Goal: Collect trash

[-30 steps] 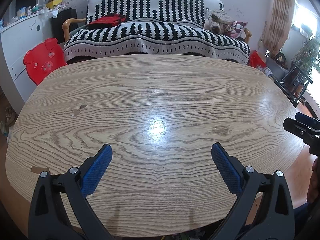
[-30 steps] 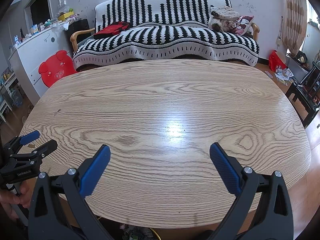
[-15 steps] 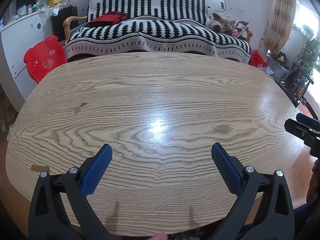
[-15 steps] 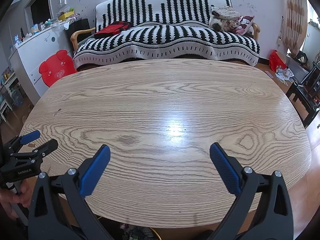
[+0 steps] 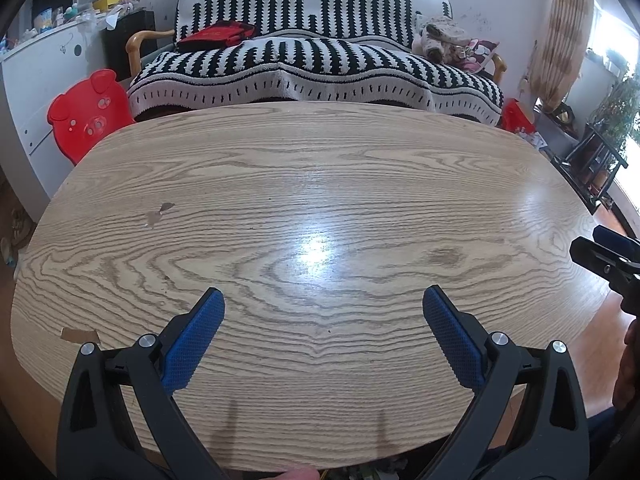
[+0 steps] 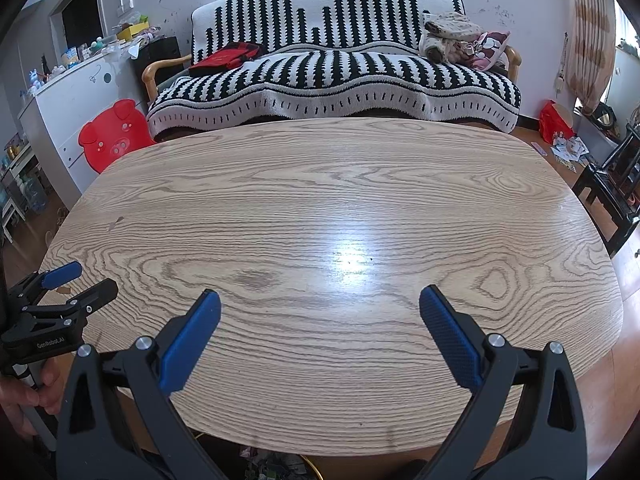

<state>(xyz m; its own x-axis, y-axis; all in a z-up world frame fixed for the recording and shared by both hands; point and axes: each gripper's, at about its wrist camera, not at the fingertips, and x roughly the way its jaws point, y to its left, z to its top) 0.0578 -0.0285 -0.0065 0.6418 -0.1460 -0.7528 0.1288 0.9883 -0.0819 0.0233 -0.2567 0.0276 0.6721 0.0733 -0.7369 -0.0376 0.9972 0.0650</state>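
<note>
The left gripper (image 5: 323, 304) was held above the near edge of an oval wooden table (image 5: 304, 176), its blue-padded fingers (image 5: 194, 340) spread wide with nothing between them. The right gripper (image 6: 320, 304) was held the same way over the same table, its fingers (image 6: 450, 336) also far apart and empty. Each gripper was caught at the margin of the other's view: the right one at the far right edge of the left wrist view, and the left one at the lower left of the right wrist view, where it was gripped by a hand (image 6: 24, 396) around its handle.

No loose trash could be made out on the tabletop. A small brown scrap, possibly tape (image 5: 80, 334) (whether stuck down or lying free could not be told), was seen on the near left part of the table, just beside the left gripper. A small chipped mark (image 5: 160, 213) was seen farther back on the left side. Some scattered litter (image 6: 272, 464) was partly visible on the floor under the near table edge, too blurred to be identified.

Beyond the table, a sofa (image 6: 332, 80) covered by a black-and-white striped blanket was seen against the wall, with a red pig-shaped stool (image 6: 110, 138) to its left.
</note>
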